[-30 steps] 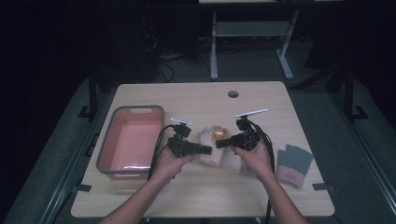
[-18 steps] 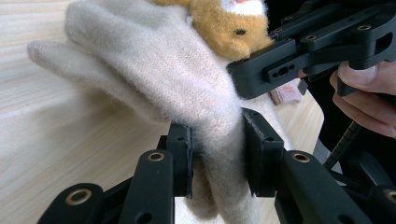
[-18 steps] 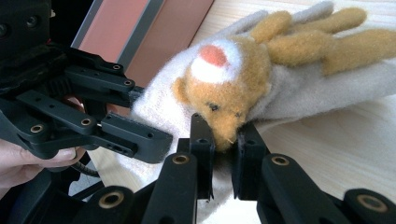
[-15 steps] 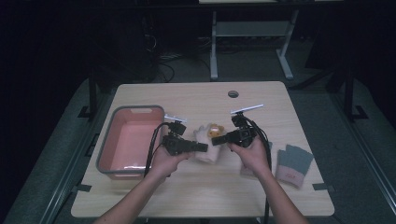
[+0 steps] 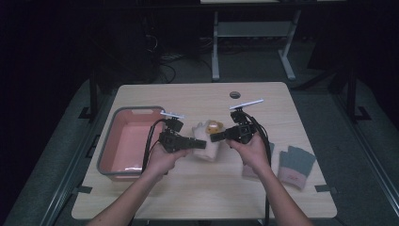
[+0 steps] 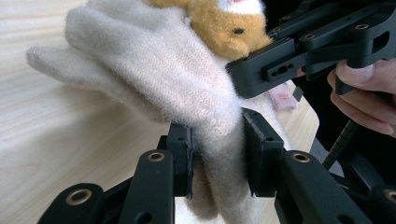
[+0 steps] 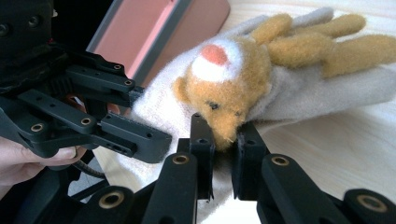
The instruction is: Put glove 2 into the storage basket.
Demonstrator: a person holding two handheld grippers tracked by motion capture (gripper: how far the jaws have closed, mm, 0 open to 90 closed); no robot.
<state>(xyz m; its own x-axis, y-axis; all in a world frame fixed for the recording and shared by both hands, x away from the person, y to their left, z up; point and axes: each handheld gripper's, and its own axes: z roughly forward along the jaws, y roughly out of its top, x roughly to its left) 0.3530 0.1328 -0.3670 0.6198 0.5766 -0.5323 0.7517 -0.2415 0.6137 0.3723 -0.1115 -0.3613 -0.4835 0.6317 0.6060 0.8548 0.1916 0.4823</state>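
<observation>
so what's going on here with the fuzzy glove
A person is working a cream glove with two handheld grippers. The left gripper is shut on the glove's cuff, and the right gripper pinches the orange bear face sewn on it. A pink tub sits beside them, grey gloves farther off.

Tub (image 5: pixel 123 141) blocks left, gloves (image 5: pixel 287 162) right (far side free).

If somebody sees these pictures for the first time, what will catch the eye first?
Most likely the cream glove with an orange plush animal face, at the middle of the table, pinched from both sides by the left gripper and the right gripper. Next, the pink bin at the left.
</observation>
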